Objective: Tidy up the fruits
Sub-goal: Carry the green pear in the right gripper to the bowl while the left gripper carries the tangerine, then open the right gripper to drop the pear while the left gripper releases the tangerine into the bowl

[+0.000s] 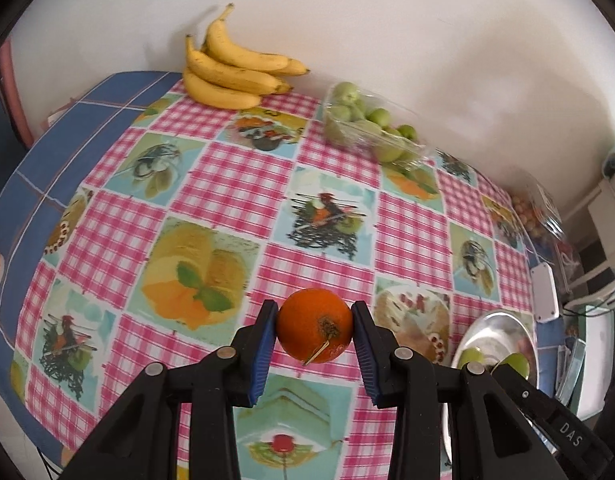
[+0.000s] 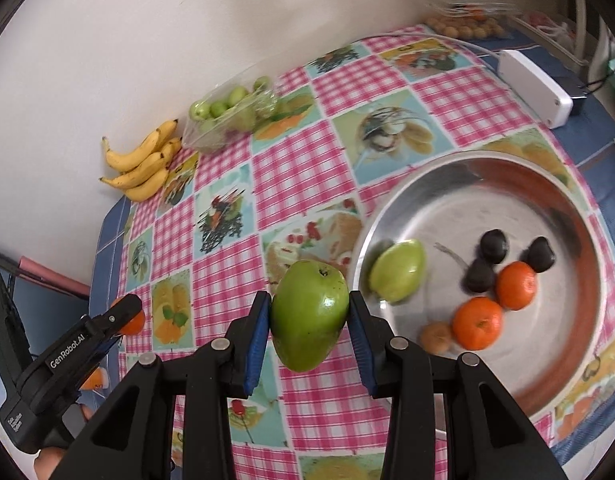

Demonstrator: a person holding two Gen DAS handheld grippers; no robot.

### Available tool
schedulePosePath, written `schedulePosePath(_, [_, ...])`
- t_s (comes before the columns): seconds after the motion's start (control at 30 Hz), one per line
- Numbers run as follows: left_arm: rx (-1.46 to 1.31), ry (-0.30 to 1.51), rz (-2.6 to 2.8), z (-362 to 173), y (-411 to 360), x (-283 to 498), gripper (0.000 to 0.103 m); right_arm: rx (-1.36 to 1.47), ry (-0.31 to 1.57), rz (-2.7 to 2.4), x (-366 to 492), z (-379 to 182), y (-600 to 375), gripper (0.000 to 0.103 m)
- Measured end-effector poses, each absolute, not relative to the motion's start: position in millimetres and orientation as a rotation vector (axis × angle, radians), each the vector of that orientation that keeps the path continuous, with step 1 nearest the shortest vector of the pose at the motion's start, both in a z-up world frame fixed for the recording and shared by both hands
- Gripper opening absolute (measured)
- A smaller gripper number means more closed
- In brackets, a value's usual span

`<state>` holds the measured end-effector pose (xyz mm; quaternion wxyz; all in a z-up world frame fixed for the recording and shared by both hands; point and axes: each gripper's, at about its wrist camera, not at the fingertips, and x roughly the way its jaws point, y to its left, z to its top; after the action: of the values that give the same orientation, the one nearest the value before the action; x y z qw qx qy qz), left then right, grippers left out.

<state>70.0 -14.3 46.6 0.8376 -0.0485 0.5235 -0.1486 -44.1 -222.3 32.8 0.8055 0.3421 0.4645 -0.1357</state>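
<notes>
- Left gripper (image 1: 314, 326) with black arms and blue pads — clamped on a round orange mandarin (image 1: 314, 325), held above the pink-checked, fruit-printed tablecloth (image 1: 235, 184).
- Right gripper (image 2: 309, 316) pinching a glossy green, pear-shaped fruit (image 2: 309, 314) by its sides, stem dimple up, raised over the cloth just left of the wide shiny metal bowl (image 2: 579, 240).
- Inside the bowl: a second green fruit (image 2: 397, 276) near the left wall, two orange mandarins (image 2: 477, 322) touching each other, three small dark fruits (image 2: 493, 245) just behind them, one small pale brownish fruit (image 2: 437, 336) at the front.
- At the wall, well apart from the bowl: a bunch of yellow bananas (image 1: 231, 68), and beside it a clear plastic punnet of small green fruits (image 1: 367, 124).
- Farther right along the table edge — another clear box of small orange-brown fruits (image 2: 463, 28) and a white rectangular device (image 2: 535, 84) with a cable.
</notes>
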Motion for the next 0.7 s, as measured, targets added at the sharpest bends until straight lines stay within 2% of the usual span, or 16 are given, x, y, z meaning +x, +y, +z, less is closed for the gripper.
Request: schedulePosePath(0.7, [0.083, 1.142, -0.569, 39, -119, 21, 0.04, 0.883, 0.947, -0.511, -97, 22, -303, 0.04])
